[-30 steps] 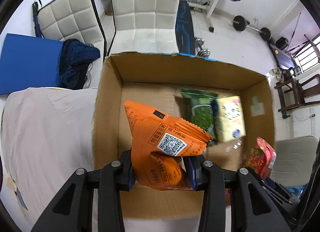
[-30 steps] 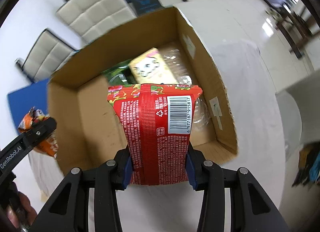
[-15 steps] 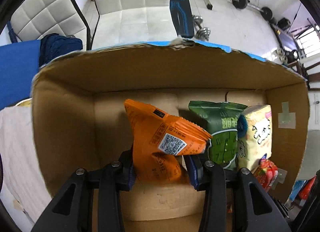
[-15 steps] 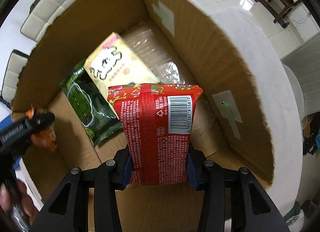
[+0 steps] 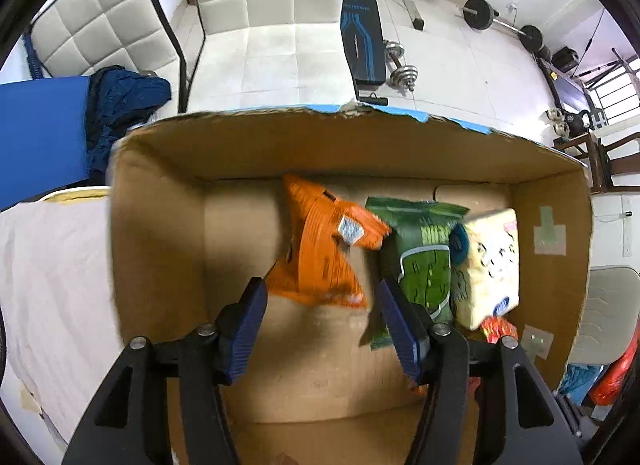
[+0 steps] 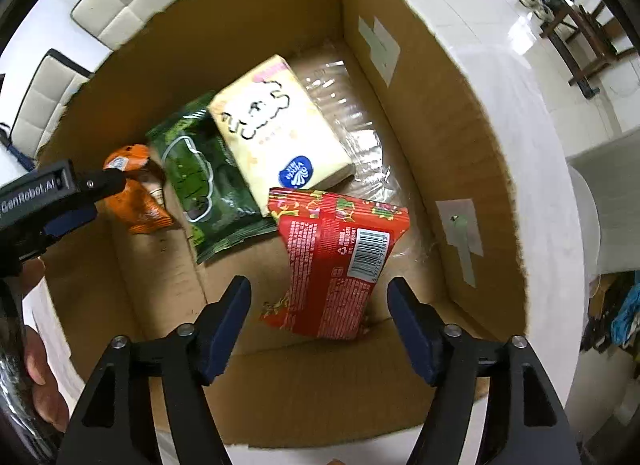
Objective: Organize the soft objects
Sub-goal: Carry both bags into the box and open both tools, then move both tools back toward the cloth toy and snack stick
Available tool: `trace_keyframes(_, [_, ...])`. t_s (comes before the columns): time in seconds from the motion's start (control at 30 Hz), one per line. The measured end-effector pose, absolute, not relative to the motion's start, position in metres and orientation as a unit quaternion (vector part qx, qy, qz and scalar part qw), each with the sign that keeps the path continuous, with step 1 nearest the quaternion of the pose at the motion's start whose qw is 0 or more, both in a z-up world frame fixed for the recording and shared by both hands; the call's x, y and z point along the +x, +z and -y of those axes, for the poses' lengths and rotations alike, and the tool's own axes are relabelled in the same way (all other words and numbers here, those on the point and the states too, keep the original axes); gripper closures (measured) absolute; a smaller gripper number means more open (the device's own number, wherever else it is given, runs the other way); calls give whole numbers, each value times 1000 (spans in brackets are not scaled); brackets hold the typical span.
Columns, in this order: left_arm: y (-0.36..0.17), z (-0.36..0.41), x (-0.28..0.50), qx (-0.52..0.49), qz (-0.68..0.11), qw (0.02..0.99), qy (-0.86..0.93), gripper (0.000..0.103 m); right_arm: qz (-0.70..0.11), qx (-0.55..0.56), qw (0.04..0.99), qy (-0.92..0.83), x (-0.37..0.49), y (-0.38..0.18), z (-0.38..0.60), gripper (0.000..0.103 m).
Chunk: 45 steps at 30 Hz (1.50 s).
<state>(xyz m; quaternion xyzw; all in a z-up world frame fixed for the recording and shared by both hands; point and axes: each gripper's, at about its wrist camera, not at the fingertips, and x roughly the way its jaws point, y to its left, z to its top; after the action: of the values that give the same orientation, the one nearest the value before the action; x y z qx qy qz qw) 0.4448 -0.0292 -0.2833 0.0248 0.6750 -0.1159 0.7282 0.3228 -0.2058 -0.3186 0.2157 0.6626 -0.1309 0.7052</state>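
Both grippers hang over an open cardboard box [image 5: 160, 249] [image 6: 472, 169]. My left gripper [image 5: 320, 293] is open; an orange snack bag [image 5: 324, 253] sits loose just beyond its fingers, blurred. My right gripper [image 6: 320, 293] is open; a red snack bag [image 6: 340, 261] lies loose between and beyond its fingers. A green pouch [image 5: 424, 257] [image 6: 204, 185] and a yellow tissue pack [image 5: 488, 261] [image 6: 276, 125] lie on the box floor. The orange bag [image 6: 136, 189] and left gripper [image 6: 68, 201] show at the left of the right wrist view.
The box stands on a table with a pale cloth [image 5: 52, 273] [image 6: 532, 137]. White padded chairs [image 5: 272, 25], a blue mat [image 5: 40, 137], dark blue clothing [image 5: 120, 105] and gym weights [image 5: 496, 21] lie beyond. Clear plastic film [image 6: 360, 105] lines the box's right side.
Both grippers have opened and let go of their bags. The orange bag and the red bag have dropped away from the fingers into the box.
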Motion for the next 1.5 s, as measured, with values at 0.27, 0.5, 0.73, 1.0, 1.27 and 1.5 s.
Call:
trace_keyframes(0.27, [-249,6,388,26,-651,750,-115,36,-647,126,746,-98,307,-272,195,17])
trace_keyframes(0.5, [-219,-9,337,25,-622,776,-96,9,-617,77,779,-84,280,-244,186,3])
trace_keyframes(0.73, [-179,-17,303,5,-582,808,-93,6,-595,60,798,-74,259,-208,172,0])
trace_keyframes(1.0, [-136,-16,264,7,-545,832,-100,6,-569,56,818,-66,224,-167,162,0])
trace_keyframes(1.27, [-103,-17,224,6,-511,854,-98,6,-541,59,836,-63,187,-130,161,0])
trace_keyframes(1.5, [-104,-19,209,10,-506,858,-87,6,-531,60,844,-37,172,-120,164,0])
